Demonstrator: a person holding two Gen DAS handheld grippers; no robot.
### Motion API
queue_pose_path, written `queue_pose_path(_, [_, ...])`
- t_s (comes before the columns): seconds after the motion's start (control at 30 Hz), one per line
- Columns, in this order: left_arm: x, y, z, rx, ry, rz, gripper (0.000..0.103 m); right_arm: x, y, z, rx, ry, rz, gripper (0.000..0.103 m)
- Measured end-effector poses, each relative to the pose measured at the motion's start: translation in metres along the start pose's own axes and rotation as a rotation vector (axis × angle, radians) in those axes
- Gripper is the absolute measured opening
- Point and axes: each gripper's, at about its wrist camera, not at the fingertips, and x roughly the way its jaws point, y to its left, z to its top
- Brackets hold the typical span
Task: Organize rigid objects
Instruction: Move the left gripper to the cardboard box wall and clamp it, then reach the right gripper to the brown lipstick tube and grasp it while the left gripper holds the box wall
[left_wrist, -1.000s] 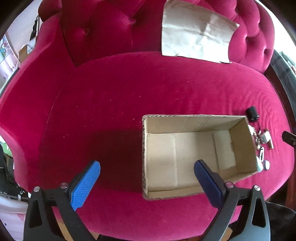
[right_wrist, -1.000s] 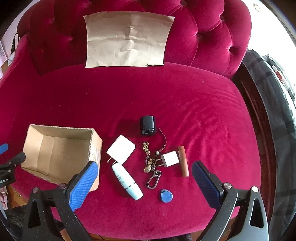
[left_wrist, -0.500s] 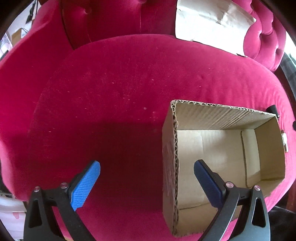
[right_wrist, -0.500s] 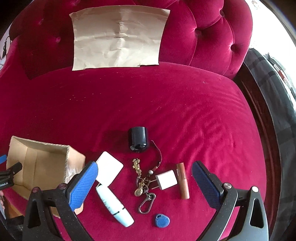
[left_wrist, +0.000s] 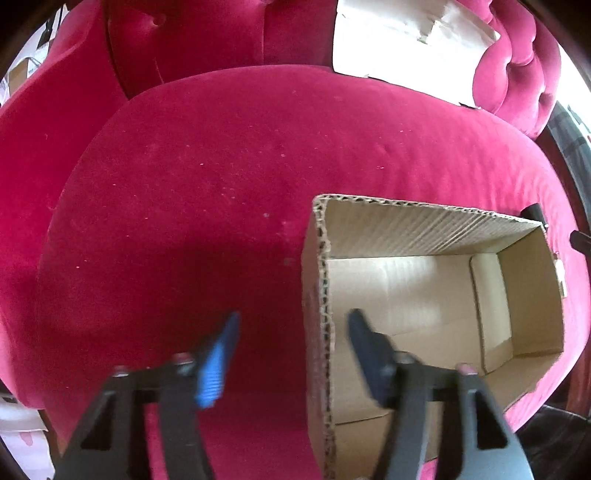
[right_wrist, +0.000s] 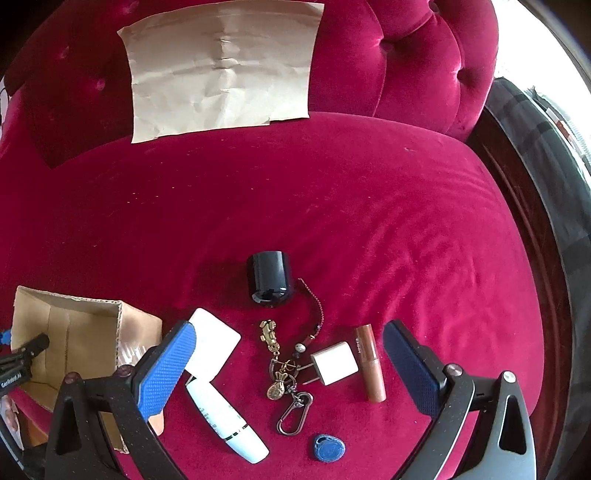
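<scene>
Between the fingers of the right claw (right_wrist: 284, 369) lie most of the small things. A bunch of brass charms on a keyring (right_wrist: 282, 373) with a carabiner sits in the middle. Beside it, towards the right finger, are a small white plug adapter (right_wrist: 334, 363) and a brown lipstick tube (right_wrist: 370, 363) (lying flat). Beyond them stands a black cylindrical case (right_wrist: 269, 278). By the left finger are a white square charger (right_wrist: 214, 341) and a white tube (right_wrist: 225, 419). Nearest is a blue key fob (right_wrist: 328, 447). The open cardboard box (left_wrist: 421, 229) straddles the left claw (left_wrist: 291, 332), its left wall between the fingers.
</scene>
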Motion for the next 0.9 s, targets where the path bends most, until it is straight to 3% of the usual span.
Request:
queue_pose_path(0.03, [0.0, -0.001, 0.001, 0.002, -0.001, -0.005, 0.044, -0.001, 0.0, -0.001, -0.001, -0.009, -0.007, 0.103])
queue_pose_path(0.1, [0.001, -0.002, 0.001, 0.007, -0.001, -0.004, 0.022, -0.003, 0.0, -0.001, -0.01, -0.021, -0.015, 0.103])
queue_pose_path(0.3, [0.008, -0.001, 0.0, -0.006, 0.006, -0.015, 0.006, -0.003, -0.003, -0.005, -0.017, -0.017, -0.023, 0.103])
queue_pose_path(0.67, [0.01, -0.004, 0.004, -0.009, 0.004, -0.01, 0.005, 0.0, -0.022, -0.008, 0.015, 0.008, -0.019, 0.103])
queue_pose_path(0.9, [0.014, -0.008, 0.007, 0.007, 0.008, 0.0, 0.005, 0.014, -0.036, -0.018, 0.017, 0.068, -0.014, 0.103])
